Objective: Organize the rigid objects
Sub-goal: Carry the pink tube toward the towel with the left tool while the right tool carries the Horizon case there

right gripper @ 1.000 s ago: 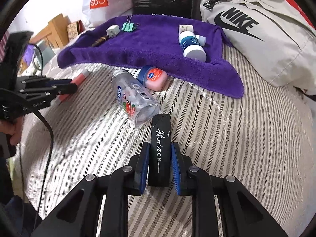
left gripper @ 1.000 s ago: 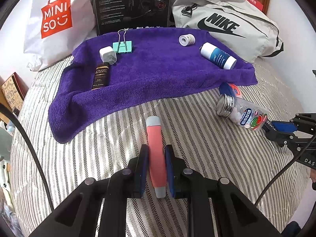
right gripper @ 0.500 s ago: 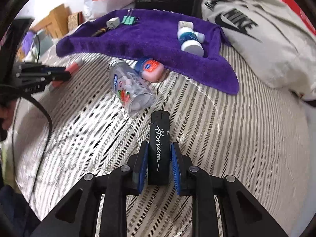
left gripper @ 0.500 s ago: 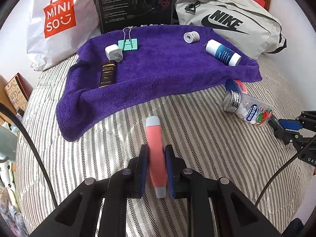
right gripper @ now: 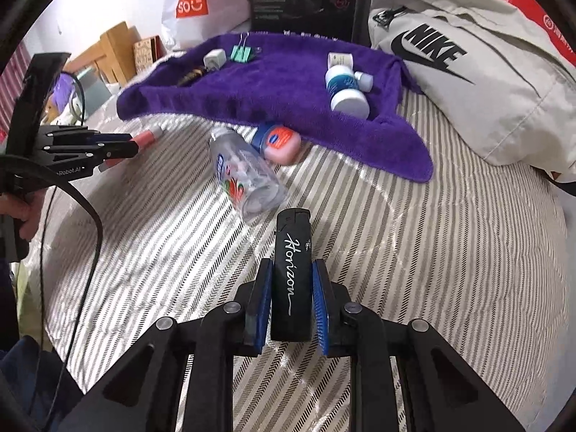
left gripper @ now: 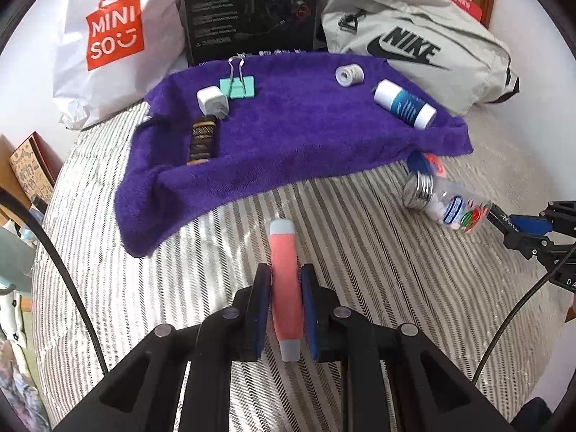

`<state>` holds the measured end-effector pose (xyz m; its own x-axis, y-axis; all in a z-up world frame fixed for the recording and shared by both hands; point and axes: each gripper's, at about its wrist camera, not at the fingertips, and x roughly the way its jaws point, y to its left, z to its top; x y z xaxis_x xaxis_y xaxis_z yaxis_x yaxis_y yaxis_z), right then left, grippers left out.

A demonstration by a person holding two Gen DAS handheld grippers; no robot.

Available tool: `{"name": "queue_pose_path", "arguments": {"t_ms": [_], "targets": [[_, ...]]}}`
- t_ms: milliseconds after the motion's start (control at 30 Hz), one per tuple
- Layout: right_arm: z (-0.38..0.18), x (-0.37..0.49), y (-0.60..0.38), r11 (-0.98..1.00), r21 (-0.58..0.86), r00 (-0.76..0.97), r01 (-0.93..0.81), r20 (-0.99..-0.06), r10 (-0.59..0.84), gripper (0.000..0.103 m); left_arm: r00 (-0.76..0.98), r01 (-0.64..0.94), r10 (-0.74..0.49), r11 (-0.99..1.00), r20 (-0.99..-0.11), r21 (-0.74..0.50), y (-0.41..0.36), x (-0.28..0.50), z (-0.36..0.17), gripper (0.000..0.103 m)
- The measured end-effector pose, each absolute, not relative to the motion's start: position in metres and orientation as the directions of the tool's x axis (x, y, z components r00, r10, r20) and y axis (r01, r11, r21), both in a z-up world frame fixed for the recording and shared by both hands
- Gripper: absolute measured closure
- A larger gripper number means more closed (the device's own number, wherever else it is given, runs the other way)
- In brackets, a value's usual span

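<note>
- Left gripper fingers clamp a pink tube; purple towel lies ahead.
- Right gripper fingers clamp a black lighter; clear bottle lies just beyond its tip.

Both wrist cameras look forward and down along their fingers, low over the striped bed; both views share the purple towel ahead.

A white Miniso bag, black box and grey Nike bag line the striped bed.
</note>
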<state>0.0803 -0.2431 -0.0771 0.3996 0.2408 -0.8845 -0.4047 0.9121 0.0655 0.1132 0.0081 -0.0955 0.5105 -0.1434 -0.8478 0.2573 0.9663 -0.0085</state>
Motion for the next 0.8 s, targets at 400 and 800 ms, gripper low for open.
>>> {"name": "queue_pose_path", "arguments": {"t_ms": [400, 800], "targets": [[-0.048, 0.101, -0.238, 0.891, 0.119, 0.432, -0.438, -0.842, 0.324, 0.082, 0.568, 0.237, -0.148, 0.971, -0.809, -0.012, 0.027, 0.122, -0.055, 0.086], [-0.047, 0.128, -0.223, 0.871, 0.153, 0.419, -0.467, -0.829, 0.370, 0.082, 0.499, 0.307, -0.164, 0.952, -0.851, -0.004, 0.009, 0.121, -0.085, 0.086]]}}
